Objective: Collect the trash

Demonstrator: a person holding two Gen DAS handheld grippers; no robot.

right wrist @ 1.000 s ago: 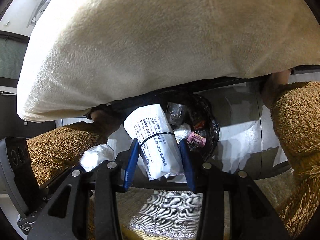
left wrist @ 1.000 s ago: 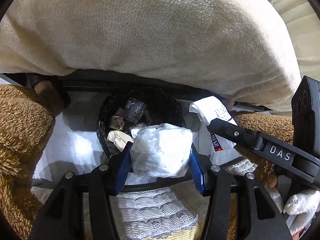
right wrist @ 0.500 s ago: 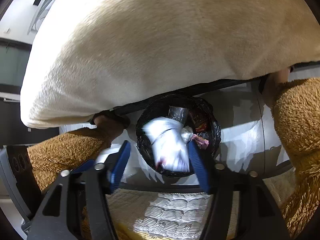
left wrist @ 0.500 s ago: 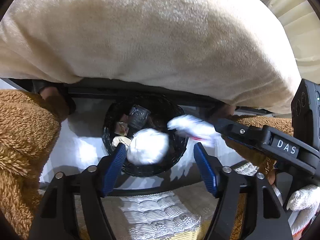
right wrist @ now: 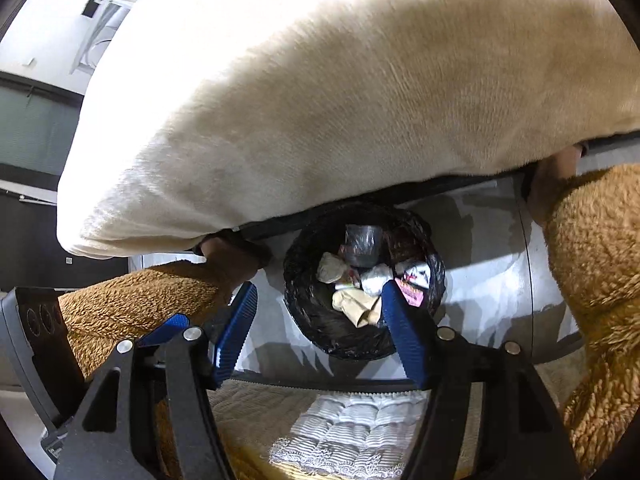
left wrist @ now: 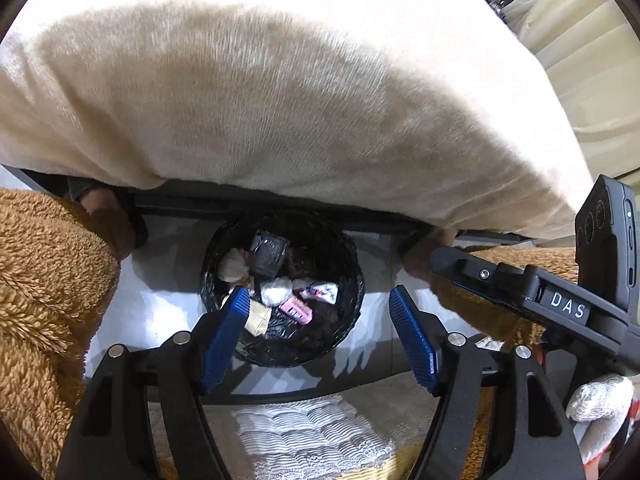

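Note:
A round bin with a black bag point(left wrist: 332, 344) stands on the pale floor below both grippers; it also shows in the right wrist view point(right wrist: 316, 320). Inside lie a white crumpled wad point(left wrist: 276, 294), a white printed packet point(left wrist: 322, 292), a pink wrapper point(left wrist: 296, 312) and other scraps. In the right wrist view the wad point(right wrist: 376, 278) and the packet point(right wrist: 416, 274) lie among them. My left gripper point(left wrist: 318, 340) is open and empty above the bin. My right gripper point(right wrist: 318, 330) is open and empty too; its side shows in the left wrist view point(left wrist: 520, 292).
A big cream plush cushion point(left wrist: 280, 100) overhangs the bin from behind. Brown fluffy sleeves point(left wrist: 44, 280) flank the bin on both sides. A white lace cloth point(left wrist: 312, 440) lies under the grippers. A white-gloved hand point(left wrist: 600, 400) holds the right gripper.
Both grippers opened. The white wad fell from the left gripper and the printed packet fell from the right gripper; both now lie in the bin.

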